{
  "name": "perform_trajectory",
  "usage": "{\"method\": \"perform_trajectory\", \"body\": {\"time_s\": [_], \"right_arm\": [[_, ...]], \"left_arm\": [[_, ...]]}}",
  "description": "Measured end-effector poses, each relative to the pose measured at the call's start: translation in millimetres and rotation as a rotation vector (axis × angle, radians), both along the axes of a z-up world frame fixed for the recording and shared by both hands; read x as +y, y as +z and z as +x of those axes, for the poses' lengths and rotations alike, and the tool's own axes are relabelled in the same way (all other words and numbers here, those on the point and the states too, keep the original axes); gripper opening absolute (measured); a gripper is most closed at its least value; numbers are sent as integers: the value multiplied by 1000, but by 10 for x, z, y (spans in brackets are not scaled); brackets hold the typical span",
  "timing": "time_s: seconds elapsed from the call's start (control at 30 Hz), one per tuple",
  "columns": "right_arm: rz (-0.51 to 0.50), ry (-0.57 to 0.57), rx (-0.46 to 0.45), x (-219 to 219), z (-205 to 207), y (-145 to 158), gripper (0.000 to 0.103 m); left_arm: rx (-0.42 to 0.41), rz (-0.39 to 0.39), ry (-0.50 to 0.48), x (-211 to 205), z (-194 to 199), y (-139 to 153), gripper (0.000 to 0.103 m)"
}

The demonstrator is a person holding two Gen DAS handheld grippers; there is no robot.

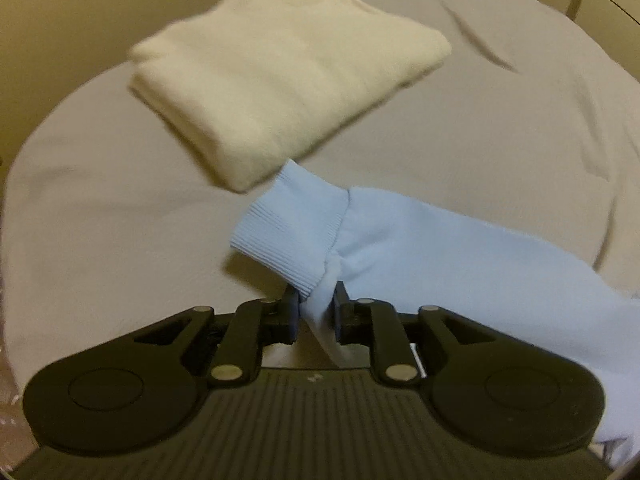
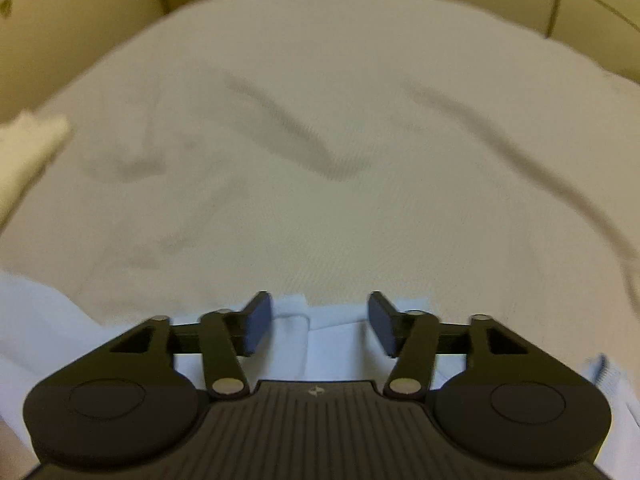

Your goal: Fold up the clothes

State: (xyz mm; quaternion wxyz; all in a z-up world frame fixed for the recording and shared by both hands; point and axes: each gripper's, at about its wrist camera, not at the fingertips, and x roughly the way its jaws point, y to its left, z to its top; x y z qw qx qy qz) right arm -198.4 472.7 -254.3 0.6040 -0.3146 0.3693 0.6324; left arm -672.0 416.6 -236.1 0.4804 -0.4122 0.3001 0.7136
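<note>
My left gripper (image 1: 317, 300) is shut on the sleeve of a light blue sweatshirt (image 1: 440, 256), pinched just behind its ribbed cuff (image 1: 292, 236). The sleeve runs off to the right and hangs a little above the sheet. A folded cream garment (image 1: 280, 76) lies on the bed beyond the cuff. My right gripper (image 2: 318, 320) is open, its jaws wide apart over a folded edge of the light blue sweatshirt (image 2: 316, 344), which lies below and between them. The cream garment's corner (image 2: 28, 144) shows at the left edge of the right wrist view.
Everything lies on a bed covered by a pale grey sheet (image 1: 500, 128) with several creases (image 2: 288, 132). Yellowish walls and furniture (image 2: 80, 20) stand beyond the far edge of the bed.
</note>
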Motion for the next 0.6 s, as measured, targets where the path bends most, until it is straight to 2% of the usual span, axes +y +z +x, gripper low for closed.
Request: {"method": "perform_trajectory", "body": {"time_s": [0.1, 0.17, 0.23, 0.37, 0.4, 0.47, 0.6], "right_arm": [[6, -83, 64, -321, 212, 199, 72], [-51, -170, 88, -701, 421, 200, 72], [-119, -248, 100, -1147, 614, 177, 72], [-270, -377, 99, -2194, 934, 82, 72], [-308, -413, 102, -2465, 1006, 49, 72], [-362, -504, 125, -3027, 1198, 29, 72], [-391, -669, 208, -3929, 1560, 58, 72]], "left_arm": [[13, -40, 41, 9, -72, -3, 28], [3, -62, 78, -69, -77, 74, 28], [39, -63, 82, -163, 9, 207, 28], [40, -84, 46, -433, 180, 309, 30], [18, -100, 29, -508, 225, 316, 30], [-88, -141, -79, -685, 404, 290, 30], [-306, -237, -316, -1089, 839, 200, 35]]}}
